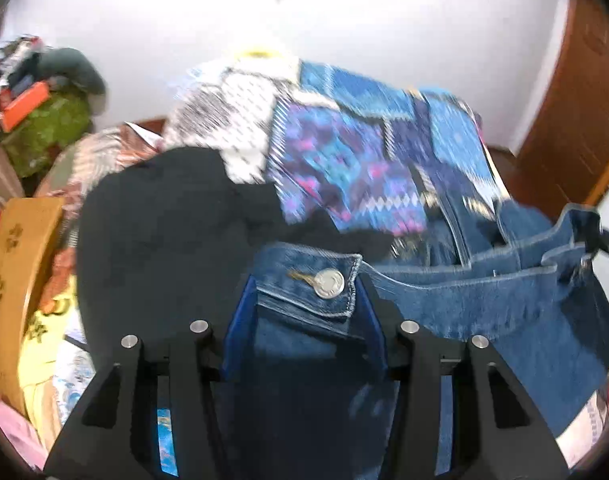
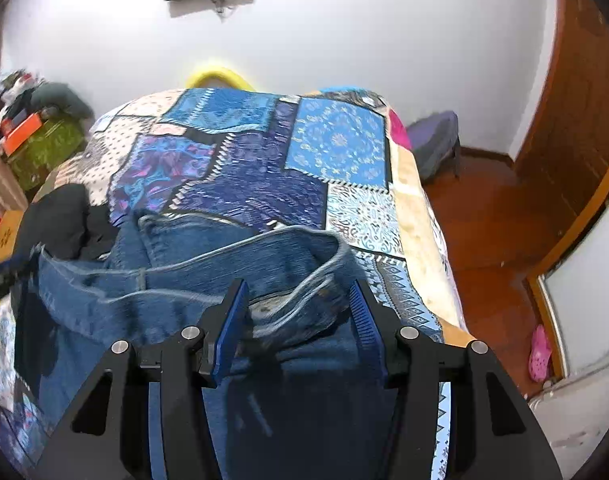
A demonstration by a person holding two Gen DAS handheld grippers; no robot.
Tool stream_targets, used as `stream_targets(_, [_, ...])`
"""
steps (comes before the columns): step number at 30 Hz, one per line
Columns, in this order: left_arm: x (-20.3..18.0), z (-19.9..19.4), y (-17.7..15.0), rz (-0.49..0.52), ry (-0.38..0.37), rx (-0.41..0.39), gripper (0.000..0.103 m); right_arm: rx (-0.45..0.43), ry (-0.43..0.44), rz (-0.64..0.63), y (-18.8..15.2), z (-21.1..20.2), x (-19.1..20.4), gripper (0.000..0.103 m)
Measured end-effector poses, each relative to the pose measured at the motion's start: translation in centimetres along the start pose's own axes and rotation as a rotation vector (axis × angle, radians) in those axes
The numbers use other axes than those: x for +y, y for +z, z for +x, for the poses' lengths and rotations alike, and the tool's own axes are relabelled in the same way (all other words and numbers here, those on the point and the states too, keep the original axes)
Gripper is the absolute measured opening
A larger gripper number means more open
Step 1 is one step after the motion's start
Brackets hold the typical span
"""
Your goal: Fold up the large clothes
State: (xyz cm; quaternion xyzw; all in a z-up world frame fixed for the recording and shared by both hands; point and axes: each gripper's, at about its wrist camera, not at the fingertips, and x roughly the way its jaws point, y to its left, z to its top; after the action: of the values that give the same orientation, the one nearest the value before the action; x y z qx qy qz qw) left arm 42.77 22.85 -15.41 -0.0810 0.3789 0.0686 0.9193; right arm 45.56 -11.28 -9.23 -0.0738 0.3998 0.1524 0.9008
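Note:
Blue denim jeans point(image 1: 484, 308) hang stretched between my two grippers above a bed with a blue patchwork cover point(image 2: 264, 168). My left gripper point(image 1: 304, 312) is shut on the waistband end with the silver button point(image 1: 329, 283); the denim fills the gap between the blue pads. In the right wrist view my right gripper point(image 2: 298, 316) is shut on the bunched other end of the jeans' point(image 2: 176, 292) waistband. A black garment point(image 1: 156, 232) lies on the bed behind the jeans, to the left.
A wooden board point(image 1: 12, 280) stands at the bed's left side. A cluttered pile on a green bundle point(image 2: 44, 148) sits in the far left corner. Right of the bed are the red-brown floor point(image 2: 484, 220), a purple bag point(image 2: 436, 140), a pink shoe point(image 2: 540, 352) and a wooden door point(image 2: 576, 100).

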Motion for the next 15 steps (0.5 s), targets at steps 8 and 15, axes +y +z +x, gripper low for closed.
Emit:
stream_targets(8, [-2.4,-2.6,-1.4,0.087,-0.046,-0.015,0.05,0.026,0.129,-0.197,-2.0,-2.2,4.4,0.055])
stream_targets(15, [-7.0,0.4,-5.0,0.223,-0.134,0.138,0.055,0.221,0.221,-0.279,-3.2,2.1,6.9,0.057])
